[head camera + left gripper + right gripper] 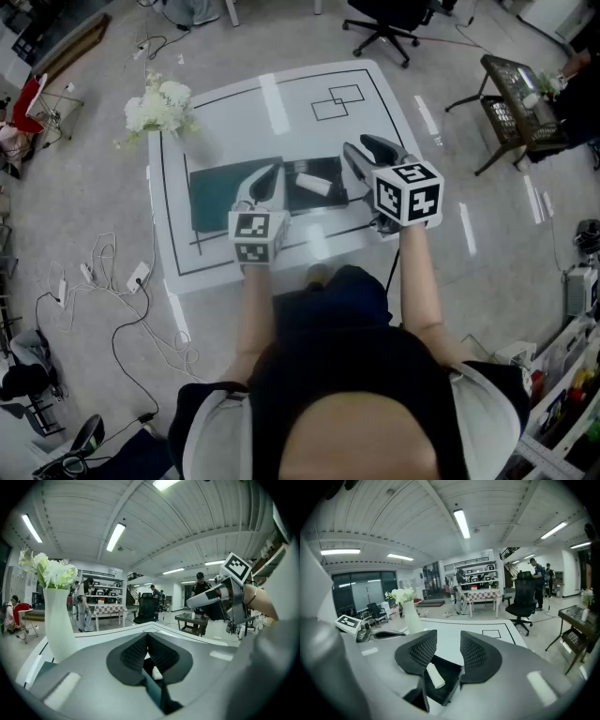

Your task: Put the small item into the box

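1. White surface (pixel 300 94) marked with black lines sits in the middle of a workshop floor. An office chair (pixel 384 23) stands beyond it, and cables (pixel 122 281) trail over the floor well to the left of the left fingers
2. The left gripper (pixel 272 178) lies low over the surface. In its own view its fingers (pixel 133 651) meet at the tips, closed on a thin teal wall of the box (pixel 328 169) that stands on edge between them
3. A dark green panel (pixel 216 192) lies flat on the surface just left of those closed fingers, while the black inside of the box opens just to their right
4. The small item (pixel 436 675), a white roll, lies on the black floor of the box, below the right fingers and a little ahead of them. It is nearer the left-hand one in that gripper's view, and neither touches it
5. The right gripper (pixel 448 634) is above the box and tipped slightly downward. Its fingers (pixel 417 653) stand apart with nothing between them but the open box underneath
6. A vase (pixel 159 108) of white flowers stands upright beyond and to the left of the left fingers, well apart from the box
7. From the left gripper view the small item shows only as a white patch low behind the closed fingers, and the right gripper appears raised at the upper right
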`<state>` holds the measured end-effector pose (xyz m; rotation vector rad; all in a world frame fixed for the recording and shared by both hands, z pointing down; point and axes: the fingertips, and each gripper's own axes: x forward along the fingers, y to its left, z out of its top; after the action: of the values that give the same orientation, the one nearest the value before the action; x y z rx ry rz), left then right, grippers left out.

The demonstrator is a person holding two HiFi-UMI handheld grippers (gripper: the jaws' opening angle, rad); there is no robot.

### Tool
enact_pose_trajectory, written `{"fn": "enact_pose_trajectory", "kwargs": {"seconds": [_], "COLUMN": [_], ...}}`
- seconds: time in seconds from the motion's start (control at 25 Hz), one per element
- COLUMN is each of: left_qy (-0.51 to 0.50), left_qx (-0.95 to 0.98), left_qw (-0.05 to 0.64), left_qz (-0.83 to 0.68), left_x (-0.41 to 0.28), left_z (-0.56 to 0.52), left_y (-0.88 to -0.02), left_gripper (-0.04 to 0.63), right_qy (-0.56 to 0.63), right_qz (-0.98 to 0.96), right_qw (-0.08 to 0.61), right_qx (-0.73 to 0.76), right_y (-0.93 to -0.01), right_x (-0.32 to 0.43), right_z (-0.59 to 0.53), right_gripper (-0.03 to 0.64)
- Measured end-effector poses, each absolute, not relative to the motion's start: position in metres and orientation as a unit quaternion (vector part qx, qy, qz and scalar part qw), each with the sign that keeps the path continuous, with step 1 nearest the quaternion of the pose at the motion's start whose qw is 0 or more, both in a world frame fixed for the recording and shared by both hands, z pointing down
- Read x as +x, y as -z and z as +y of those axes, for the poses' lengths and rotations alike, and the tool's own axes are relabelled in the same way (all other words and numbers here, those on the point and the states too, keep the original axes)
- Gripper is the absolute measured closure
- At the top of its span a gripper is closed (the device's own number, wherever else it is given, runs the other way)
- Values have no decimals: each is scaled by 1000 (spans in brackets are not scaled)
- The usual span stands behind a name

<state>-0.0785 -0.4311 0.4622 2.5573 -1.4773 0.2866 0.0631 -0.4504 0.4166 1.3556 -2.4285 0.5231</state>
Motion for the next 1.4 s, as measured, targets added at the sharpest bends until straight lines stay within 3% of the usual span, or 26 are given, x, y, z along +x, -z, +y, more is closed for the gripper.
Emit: {"fn": "enact_pose_trajectory", "kwargs": {"seconds": [0.4, 0.84, 1.4], "left_qy": [-94, -77, -74], "left_qx": [864, 870, 874], "left_qw": [86, 82, 84], "left_qz": [-487, -480, -472], "left_x": [-71, -65, -64], "left_z": [-433, -437, -440], "left_y": [-459, -448, -446], "left_gripper": [586, 586, 586], "right_qy": [-204, -196, -152], "right_qz": [-819, -800, -803], "right_qw": [114, 98, 81], "right_qx": [524, 558, 571], "right_y": [-429, -433, -432], "right_x": [90, 97, 102], "right_z": [-441, -432, -421], "right_gripper": [497, 614, 617]}}
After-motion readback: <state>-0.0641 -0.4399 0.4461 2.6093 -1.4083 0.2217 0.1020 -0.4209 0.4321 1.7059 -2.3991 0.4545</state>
